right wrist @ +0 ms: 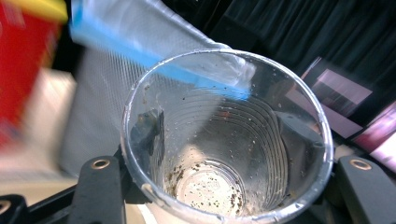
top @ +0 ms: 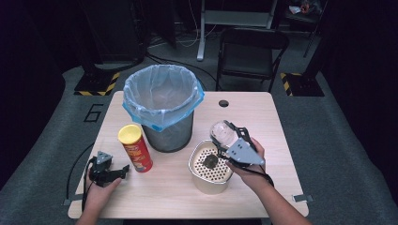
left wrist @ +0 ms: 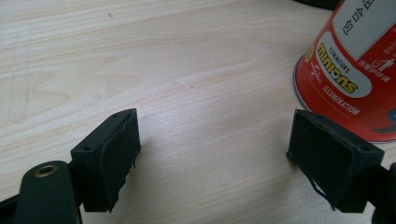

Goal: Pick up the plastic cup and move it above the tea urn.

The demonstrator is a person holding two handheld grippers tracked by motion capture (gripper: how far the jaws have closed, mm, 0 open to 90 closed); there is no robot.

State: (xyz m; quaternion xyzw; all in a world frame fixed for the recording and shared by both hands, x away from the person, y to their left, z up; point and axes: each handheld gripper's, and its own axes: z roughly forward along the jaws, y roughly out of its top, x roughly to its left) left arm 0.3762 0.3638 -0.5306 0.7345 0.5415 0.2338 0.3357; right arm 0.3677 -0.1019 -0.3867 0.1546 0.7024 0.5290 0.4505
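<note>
Clamped between the right tongs [top: 228, 136], a clear plastic cup [right wrist: 224, 140] is held tipped above the strainer pot [top: 210, 183], mouth toward the hand, base toward the bin [top: 162, 108]. Left tongs [left wrist: 215, 158] are spread wide, empty, on open counter [left wrist: 187, 70] beside the red can [left wrist: 355, 70].

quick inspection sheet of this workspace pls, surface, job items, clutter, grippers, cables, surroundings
surface: light wooden table, with a round hole near the far edge
job's things: clear plastic cup with dark specks inside; perforated strainer holding a dark lump; mesh bin lined with a blue bag
clutter: red chip can, yellow lid, upright
grippers: right gripper shut on the cup above the strainer; left gripper open, empty, beside the can
cables: black cable trails from the left gripper
surroundings: folding chair, dark room, grey floor
</note>
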